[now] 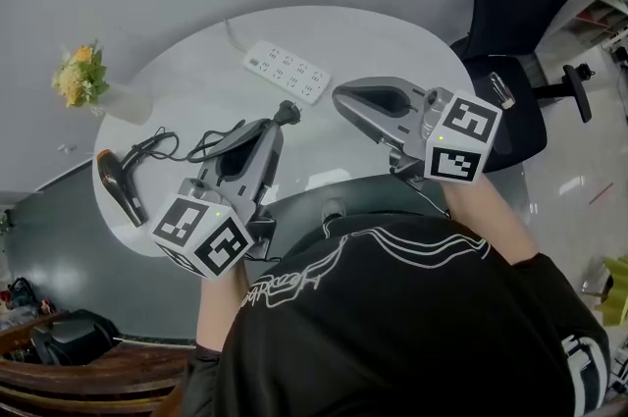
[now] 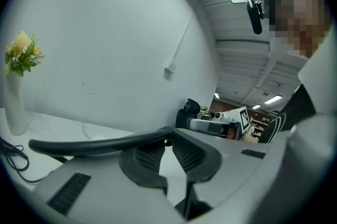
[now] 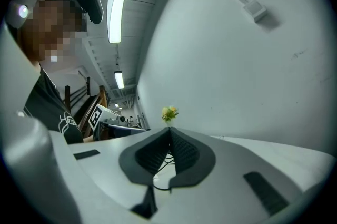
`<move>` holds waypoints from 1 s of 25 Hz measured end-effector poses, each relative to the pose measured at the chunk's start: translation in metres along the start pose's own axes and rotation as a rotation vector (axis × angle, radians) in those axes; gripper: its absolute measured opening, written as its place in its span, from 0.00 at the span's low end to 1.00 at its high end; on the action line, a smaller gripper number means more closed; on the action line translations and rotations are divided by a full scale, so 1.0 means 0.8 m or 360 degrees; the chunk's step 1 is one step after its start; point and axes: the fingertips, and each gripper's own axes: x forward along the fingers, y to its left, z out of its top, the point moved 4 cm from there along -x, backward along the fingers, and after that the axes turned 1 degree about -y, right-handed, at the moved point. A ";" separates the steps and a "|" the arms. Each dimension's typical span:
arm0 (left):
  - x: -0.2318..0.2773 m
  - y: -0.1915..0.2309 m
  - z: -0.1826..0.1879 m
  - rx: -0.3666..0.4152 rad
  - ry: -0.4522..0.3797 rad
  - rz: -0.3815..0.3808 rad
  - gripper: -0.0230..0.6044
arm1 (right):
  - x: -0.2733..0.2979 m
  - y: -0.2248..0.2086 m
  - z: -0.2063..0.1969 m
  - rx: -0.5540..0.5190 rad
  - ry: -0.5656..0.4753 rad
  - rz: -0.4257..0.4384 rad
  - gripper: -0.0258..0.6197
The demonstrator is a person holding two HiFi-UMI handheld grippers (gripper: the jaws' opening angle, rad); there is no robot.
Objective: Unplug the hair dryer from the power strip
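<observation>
Far left on the round white desk (image 1: 392, 42): yellow flowers in a white vase (image 1: 120, 103). Next to it the dark hair dryer (image 1: 116, 180) lies flat near the desk's edge, its thin black cord (image 1: 186, 148) looping twd the left hand-held gripper (image 1: 278, 129). That gripper's jaws are clamped on the cord's black plug (image 1: 288, 113) (the left gripper view shows the cord running straight into the ribbed pads). The plug is out of the sockets, apart from the white rectangular power strip (image 1: 287, 70) lying further back, mid-desk. Right hand-held gripper (image 1: 339, 94): jaws pressed together w/ nothing between. Far right, off the desk, a black office chair (image 1: 520, 3).
</observation>
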 end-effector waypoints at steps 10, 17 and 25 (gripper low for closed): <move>-0.009 -0.106 -0.020 0.0135 -0.0005 0.0071 0.10 | -0.098 0.043 -0.011 -0.0023 0.0003 0.0024 0.04; -0.021 -0.163 -0.028 0.0220 -0.0046 0.0100 0.10 | -0.140 0.081 -0.010 -0.0106 -0.0009 0.0087 0.04; -0.031 -0.200 -0.032 0.0264 -0.0085 0.0113 0.10 | -0.169 0.107 -0.009 -0.0140 -0.0029 0.0109 0.04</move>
